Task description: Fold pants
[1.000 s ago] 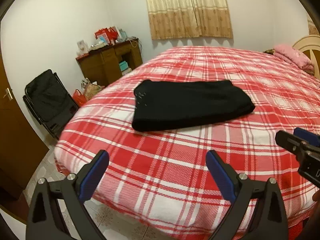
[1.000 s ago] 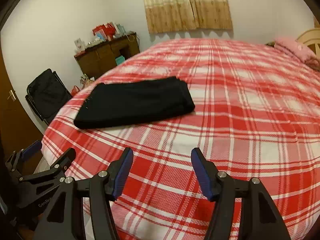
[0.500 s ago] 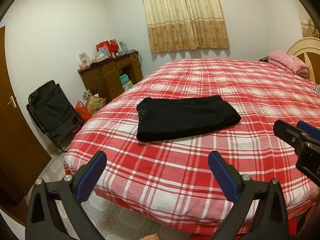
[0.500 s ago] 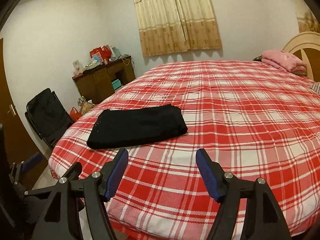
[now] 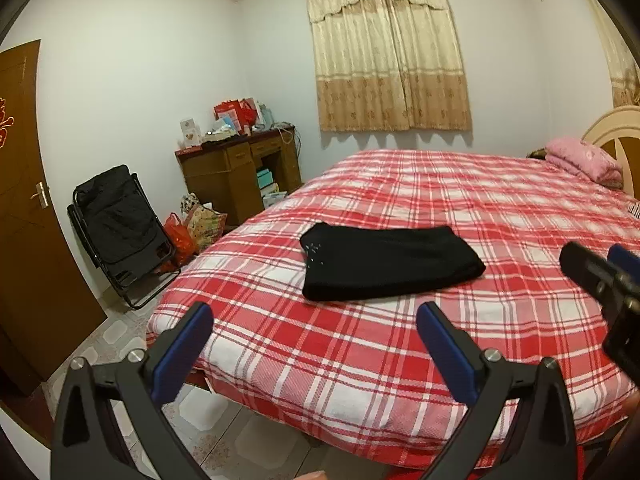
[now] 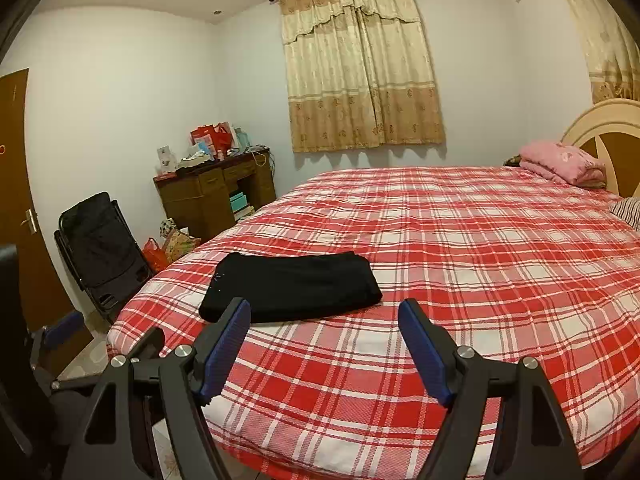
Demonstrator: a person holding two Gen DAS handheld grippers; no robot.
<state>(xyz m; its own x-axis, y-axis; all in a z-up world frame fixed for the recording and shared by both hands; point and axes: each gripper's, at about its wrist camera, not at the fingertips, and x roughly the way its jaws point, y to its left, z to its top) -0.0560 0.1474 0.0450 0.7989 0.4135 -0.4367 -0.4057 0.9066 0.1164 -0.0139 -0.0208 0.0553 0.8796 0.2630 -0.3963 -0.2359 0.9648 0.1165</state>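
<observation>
Both grippers have drawn back and up from the bed point(image 5: 440, 208), whose near edge and the floor tiles point(image 5: 224, 420) below now show. Folded black pants point(image 5: 384, 264) lie flat near the bed's left corner, checked cover bare on every side. Left gripper point(image 5: 316, 344) stands wide and empty; right gripper point(image 6: 324, 340), jaws just opening, holds nothing.

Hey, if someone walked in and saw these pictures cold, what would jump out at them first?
First the red and white plaid bedspread, which fills most of both views, with the folded black pants lying flat near its left foot corner. Next the two open hand-held grippers in the foreground, left hand-held gripper and right hand-held gripper, both empty and off the pants.
</observation>
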